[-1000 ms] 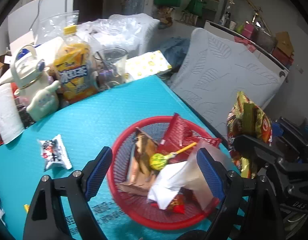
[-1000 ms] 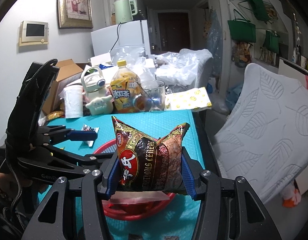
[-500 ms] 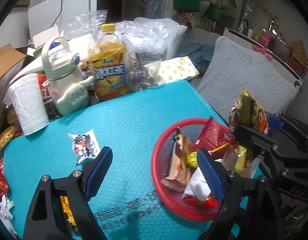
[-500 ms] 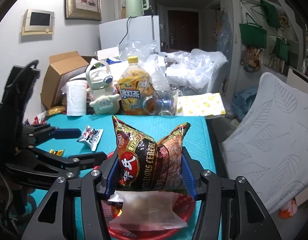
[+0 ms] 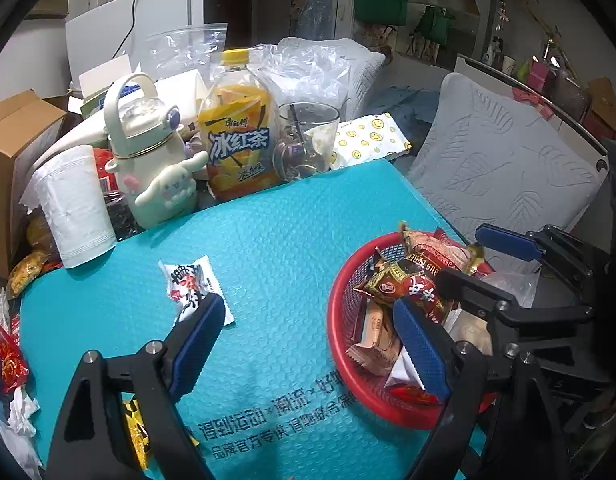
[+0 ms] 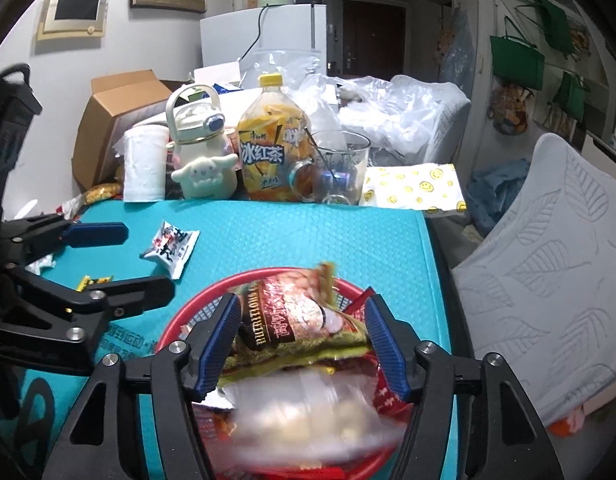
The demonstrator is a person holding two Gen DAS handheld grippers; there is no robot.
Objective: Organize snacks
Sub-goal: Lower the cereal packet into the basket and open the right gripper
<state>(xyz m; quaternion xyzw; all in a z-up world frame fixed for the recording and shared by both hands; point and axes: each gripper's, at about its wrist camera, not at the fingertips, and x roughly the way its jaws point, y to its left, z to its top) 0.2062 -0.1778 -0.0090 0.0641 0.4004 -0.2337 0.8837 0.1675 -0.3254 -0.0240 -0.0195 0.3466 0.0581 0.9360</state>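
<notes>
On a teal mat (image 5: pixel 276 240), two hand-held grippers work over one red mesh basket (image 6: pixel 188 324). At far left, the left gripper (image 5: pixel 308 344) hangs with its blue pads spread wide and nothing between them, poised over bare mat. Just ahead of its left pad lies one white snack packet (image 5: pixel 192 284) with black and red print, flat on the mat, its long axis running away from the camera and slightly left. One small yellow wrapper (image 6: pixel 93 281) lies near the mat's left edge.

Along the far edge stand, left to right, one paper-towel roll (image 5: pixel 74 204), one cream cartoon-dog flask (image 5: pixel 152 160), one yellow-capped iced-tea bottle (image 5: pixel 238 136) and one clear glass mug (image 5: pixel 306 140), with a smiley-print packet (image 5: pixel 368 140) beside it.

At right, the basket sits near the mat's right edge, heaped with several wrapped snacks. On top lies one brown-and-red cereal bag (image 6: pixel 300 320) with gold crimped ends and white lettering, tipped onto its side, its long axis running roughly across the basket in the right wrist view. The right gripper (image 6: pixel 304 344) is above the basket, its jaws opening; the bag lies between the blue pads, which stand clear of its sides. Beneath the bag a pale, translucent packet (image 6: pixel 316 420) shows blurred.
</notes>
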